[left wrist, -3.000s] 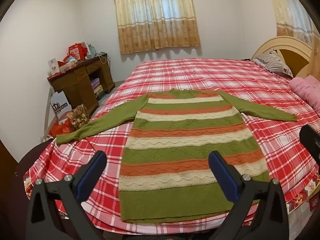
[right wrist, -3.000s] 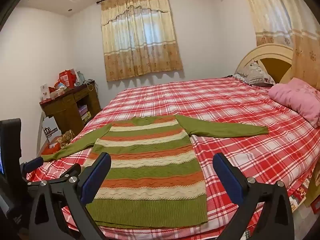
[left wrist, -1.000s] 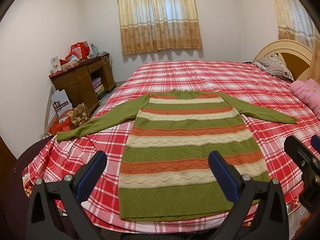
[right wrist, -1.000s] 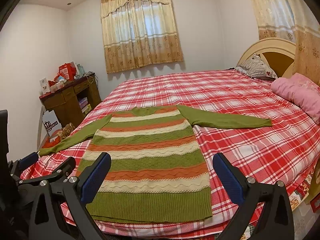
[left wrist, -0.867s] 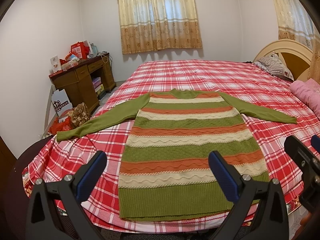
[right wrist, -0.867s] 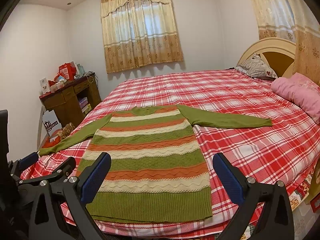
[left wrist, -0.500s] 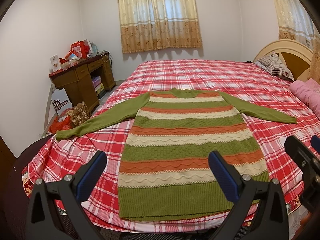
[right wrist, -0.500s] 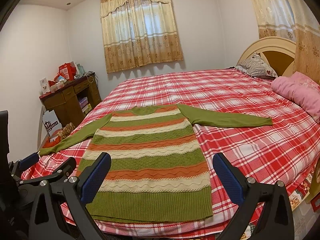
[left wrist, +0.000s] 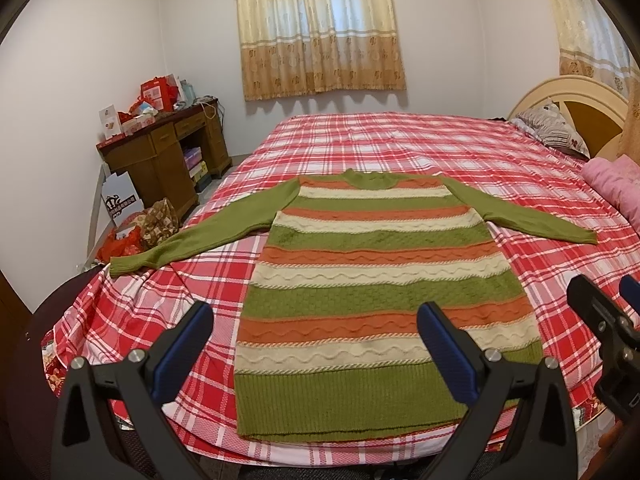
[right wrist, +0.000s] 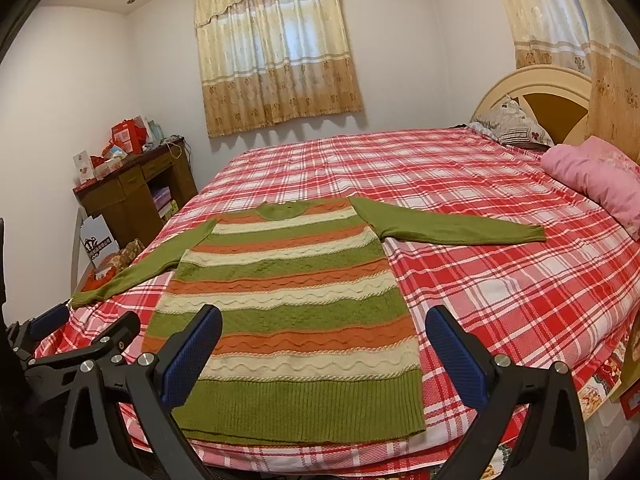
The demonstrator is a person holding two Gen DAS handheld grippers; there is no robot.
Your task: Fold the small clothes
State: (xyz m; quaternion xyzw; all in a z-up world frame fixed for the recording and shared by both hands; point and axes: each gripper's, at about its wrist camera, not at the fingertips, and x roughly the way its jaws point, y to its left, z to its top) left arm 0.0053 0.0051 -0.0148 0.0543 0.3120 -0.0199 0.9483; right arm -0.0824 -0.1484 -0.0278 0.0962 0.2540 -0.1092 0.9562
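Bed (left wrist: 400,148): red, white and pink plaid cover, filling most of the room; cream arched headboard (right wrist: 532,88) at the right.
Pillows: one pink (right wrist: 596,180), one grey patterned (right wrist: 512,124), both at the headboard end.
Sweater (left wrist: 376,280): green, orange and cream stripes, laid flat on the near part of the bed, hem toward the cameras, both green sleeves spread outward (left cuff reaches the bed's edge).
Window curtains (left wrist: 320,28): beige, floral border, drawn.
Desk (left wrist: 168,156): dark wood, against the left wall, topped with red boxes (left wrist: 158,88) and cards; lettering too small to read.
White bag (left wrist: 120,200) beside the desk: dark crown emblem, text illegible.
Left gripper (left wrist: 314,340): blue pads spread wide, holding nothing, above the hem.
Right gripper (right wrist: 322,344): likewise spread wide and free of cloth.
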